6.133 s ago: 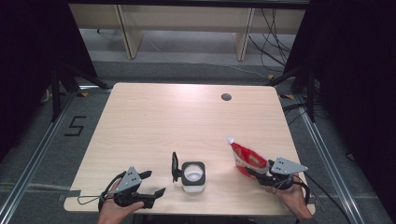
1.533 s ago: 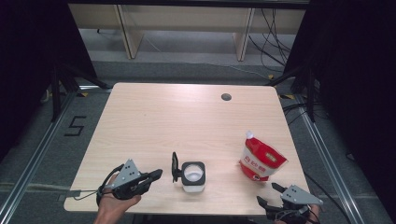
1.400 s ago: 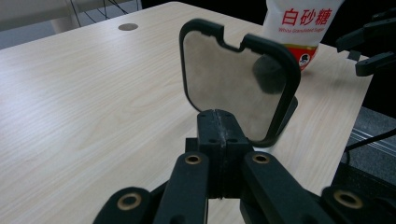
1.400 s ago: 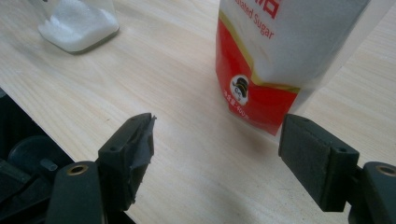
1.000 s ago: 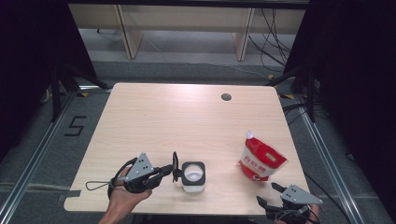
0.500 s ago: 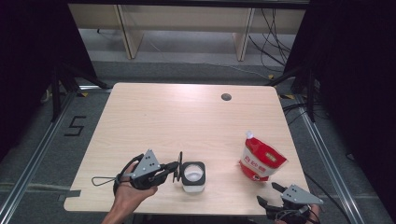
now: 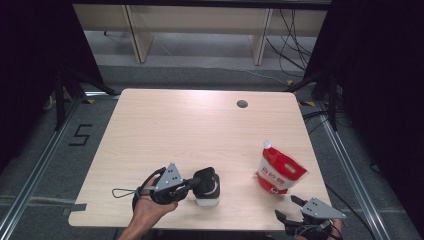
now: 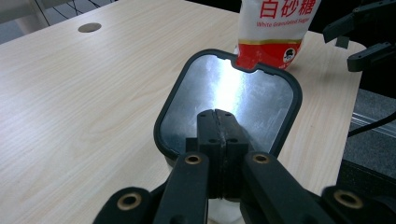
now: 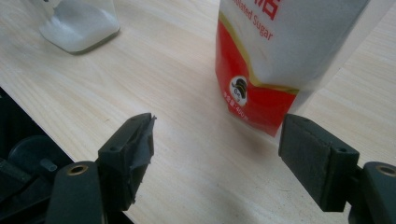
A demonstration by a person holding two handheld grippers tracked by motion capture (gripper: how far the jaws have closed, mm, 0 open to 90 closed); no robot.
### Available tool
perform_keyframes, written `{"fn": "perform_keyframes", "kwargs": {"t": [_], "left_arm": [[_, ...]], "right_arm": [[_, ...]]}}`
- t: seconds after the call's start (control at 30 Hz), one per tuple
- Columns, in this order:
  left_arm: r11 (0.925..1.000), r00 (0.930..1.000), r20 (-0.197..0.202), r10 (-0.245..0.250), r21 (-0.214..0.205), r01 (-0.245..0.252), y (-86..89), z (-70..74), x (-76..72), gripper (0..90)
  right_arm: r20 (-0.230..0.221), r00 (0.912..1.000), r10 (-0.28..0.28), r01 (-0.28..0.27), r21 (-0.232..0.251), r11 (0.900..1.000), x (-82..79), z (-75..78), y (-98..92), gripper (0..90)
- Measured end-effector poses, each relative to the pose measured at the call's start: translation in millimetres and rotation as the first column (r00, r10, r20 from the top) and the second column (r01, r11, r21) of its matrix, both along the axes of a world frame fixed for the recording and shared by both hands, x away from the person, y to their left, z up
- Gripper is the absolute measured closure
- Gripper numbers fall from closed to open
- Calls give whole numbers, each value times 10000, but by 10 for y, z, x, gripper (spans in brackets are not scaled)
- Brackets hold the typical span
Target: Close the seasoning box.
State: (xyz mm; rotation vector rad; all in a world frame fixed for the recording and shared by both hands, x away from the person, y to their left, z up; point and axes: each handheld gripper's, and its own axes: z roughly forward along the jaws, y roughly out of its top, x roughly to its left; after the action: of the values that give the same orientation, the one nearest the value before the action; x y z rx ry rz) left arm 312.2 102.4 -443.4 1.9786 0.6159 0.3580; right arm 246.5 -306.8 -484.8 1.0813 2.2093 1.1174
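A small white container (image 7: 207,198) stands near the table's front edge, and its black-rimmed hinged lid (image 7: 206,178) leans over it. My left gripper (image 7: 193,184) is shut with nothing between its jaws, and its joined tips (image 8: 217,117) rest against the shiny inner face of the lid (image 8: 243,86). A red and white sugar bag (image 7: 279,170) stands upright to the right. My right gripper (image 7: 286,209) waits open at the front right edge, short of the sugar bag (image 9: 280,51) and not touching it. The container's base (image 9: 79,23) lies off to its left.
The wooden table (image 7: 190,130) has a round cable hole (image 7: 242,104) at the back right. A cable loop (image 7: 122,192) trails left of my left hand. The right gripper (image 8: 339,46) hangs just beyond the table's edge. Shelving and cables lie on the floor behind.
My left gripper has moved right toward the container. The lid, which stood upright at the container's left side, now tips over the container. The right gripper has stayed put.
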Motion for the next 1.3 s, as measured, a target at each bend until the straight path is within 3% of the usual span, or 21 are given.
{"fn": "perform_keyframes", "kwargs": {"t": [0.03, 0.07, 0.2, 0.23, 0.3, 0.43, 0.47, 0.5, 0.57, 0.7, 0.73, 0.87, 0.93, 1.03, 1.1, 1.13, 1.3], "left_arm": [[10000, 9998, -180, 64, -65, -66, -17, -13, -10, 892], [10000, 10000, -63, -20, 34, 20, -19, -15, -4, 892], [9999, 9996, -255, -99, 18, 100, -67, -72, -6, 892], [9995, 9995, -206, -233, 199, 237, -68, -80, 1, 892], [10000, 9993, -375, -91, 4, 91, -79, -93, -3, 891], [10000, 9991, -401, -96, 0, 96, -75, -88, 8, 881], [9999, 9990, -439, -104, -18, 103, -67, -82, 11, 860], [9996, 9982, -597, -75, -275, 58, -65, -85, 10, 840], [9991, 9976, -686, -41, -420, 12, -31, -63, 11, 773], [9983, 9979, -634, -90, -583, 53, 38, -30, -17, 621], [9968, 9963, -861, 65, -792, -134, 52, -29, -46, 587], [9978, 9979, -627, 156, -629, -195, 151, -25, -95, 470], [9987, 9978, -600, 288, -406, -312, 220, -41, -128, 421], [9960, 9921, -1028, 724, -440, -772, 317, -78, -177, 347], [9966, 9924, -1008, 711, -340, -749, 391, -105, -197, 325], [9964, 9916, -1080, 711, -373, -755, 420, -125, -209, 313], [9920, 9842, -1386, 1102, -460, -1175, 522, -218, -294, 273]], "right_arm": [[55, 10000, -13, 13, -32, 10000, 1, 1, -2, 274], [72, 10000, 34, -33, -40, 10000, 3, 0, -1, 274], [13, 10000, 33, -33, -8, 10000, 3, 0, -1, 274], [17, 10000, 34, -34, -4, 10000, 3, 0, 0, 273], [0, 10000, 55, -55, -39, 10000, 4, 0, 0, 273], [48, 10000, 42, -42, 10, 10000, 2, -1, 7, 273], [-115, 9999, 76, -76, 9, 10000, -2, 1, 8, 273], [64, 9999, 106, -107, 39, 9999, 9, -7, 6, 273], [-13, 10000, 94, -94, 24, 10000, 7, -4, 3, 273], [-9, 9999, 112, -112, 30, 9999, 7, -5, 2, 273], [90, 9999, 132, -132, -6, 9999, 12, -6, -1, 272], [-21, 10000, 78, -78, 70, 9999, 3, -6, 6, 271], [146, 9999, 10, -9, -88, 10000, 5, -3, 1, 270], [127, 9999, 13, -12, -45, 10000, 4, -3, 5, 270], [-83, 10000, -15, 16, 53, 10000, -6, 0, 14, 269], [47, 10000, 54, -54, -34, 10000, 2, -2, 10, 269], [-166, 9999, 5, -4, 19, 10000, -10, 0, 20, 268]]}}
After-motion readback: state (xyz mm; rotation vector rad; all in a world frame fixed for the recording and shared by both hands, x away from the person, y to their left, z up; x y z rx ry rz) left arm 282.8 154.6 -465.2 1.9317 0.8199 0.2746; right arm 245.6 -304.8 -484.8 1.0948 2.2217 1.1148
